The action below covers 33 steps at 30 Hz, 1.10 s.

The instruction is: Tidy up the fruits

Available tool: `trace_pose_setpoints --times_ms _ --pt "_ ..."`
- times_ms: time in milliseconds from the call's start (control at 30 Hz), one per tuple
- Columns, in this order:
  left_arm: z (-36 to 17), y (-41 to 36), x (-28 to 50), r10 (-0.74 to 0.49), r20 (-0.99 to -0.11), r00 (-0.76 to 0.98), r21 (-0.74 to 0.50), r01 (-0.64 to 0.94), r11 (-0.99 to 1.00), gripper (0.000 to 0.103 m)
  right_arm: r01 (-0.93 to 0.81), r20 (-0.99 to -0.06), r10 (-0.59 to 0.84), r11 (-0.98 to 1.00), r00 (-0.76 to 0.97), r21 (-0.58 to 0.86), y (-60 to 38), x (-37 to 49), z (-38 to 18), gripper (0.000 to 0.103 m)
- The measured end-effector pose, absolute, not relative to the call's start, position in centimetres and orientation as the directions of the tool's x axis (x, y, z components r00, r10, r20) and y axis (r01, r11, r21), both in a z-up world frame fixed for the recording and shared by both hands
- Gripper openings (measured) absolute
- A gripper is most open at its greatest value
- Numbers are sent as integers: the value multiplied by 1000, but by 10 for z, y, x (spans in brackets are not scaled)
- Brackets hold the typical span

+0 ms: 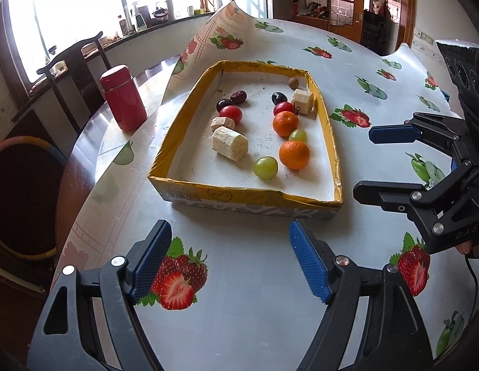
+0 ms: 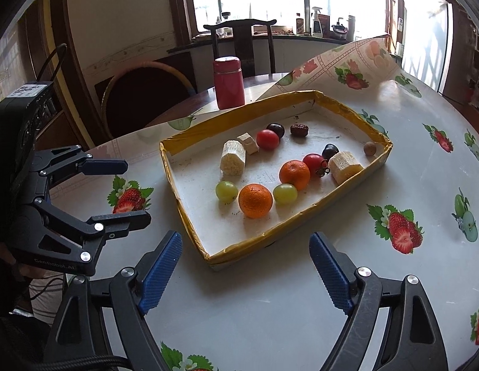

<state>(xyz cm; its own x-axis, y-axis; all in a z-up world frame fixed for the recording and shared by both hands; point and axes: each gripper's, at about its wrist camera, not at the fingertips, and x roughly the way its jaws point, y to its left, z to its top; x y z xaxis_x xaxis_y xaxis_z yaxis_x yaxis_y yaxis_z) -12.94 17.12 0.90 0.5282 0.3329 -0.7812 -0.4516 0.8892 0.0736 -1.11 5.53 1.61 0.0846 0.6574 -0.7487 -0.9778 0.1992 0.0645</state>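
Note:
A shallow yellow-rimmed cardboard tray (image 1: pixel 245 193) (image 2: pixel 190 216) lies on the table. It holds two oranges (image 1: pixel 294 154) (image 2: pixel 255 201), two green grapes (image 1: pixel 265 167) (image 2: pixel 226 191), two red tomatoes (image 1: pixel 230 114) (image 2: pixel 267 139), dark grapes (image 1: pixel 224 104), a red date (image 1: pixel 238 96) (image 2: pixel 299 130), pale sugarcane pieces (image 1: pixel 230 144) (image 2: pixel 232 158) and a small brown longan (image 1: pixel 293 83) (image 2: pixel 369 148). My left gripper (image 1: pixel 230 258) (image 2: pixel 122 188) is open and empty in front of the tray. My right gripper (image 2: pixel 245 273) (image 1: pixel 368 160) is open and empty at the tray's right side.
A red flask (image 1: pixel 123 102) (image 2: pixel 228 82) stands left of the tray. The fruit-print tablecloth (image 1: pixel 239 278) curls up behind the tray (image 1: pixel 221 31). A dark wooden chair (image 1: pixel 75 71) and a round-backed chair (image 2: pixel 140 99) stand beyond the table edge.

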Motion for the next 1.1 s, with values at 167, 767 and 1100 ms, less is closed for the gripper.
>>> trace_pose_setpoints --times_ms 167,767,1100 --pt "10 170 -134 333 -780 530 69 -456 887 79 -981 -754 652 185 77 60 52 -11 14 86" --pt "15 160 -137 363 -765 532 107 -450 886 79 -990 -762 645 138 64 33 50 -20 10 86" --pt "18 158 -138 368 -763 531 115 -449 886 79 -991 -762 646 126 48 44 50 -20 8 87"
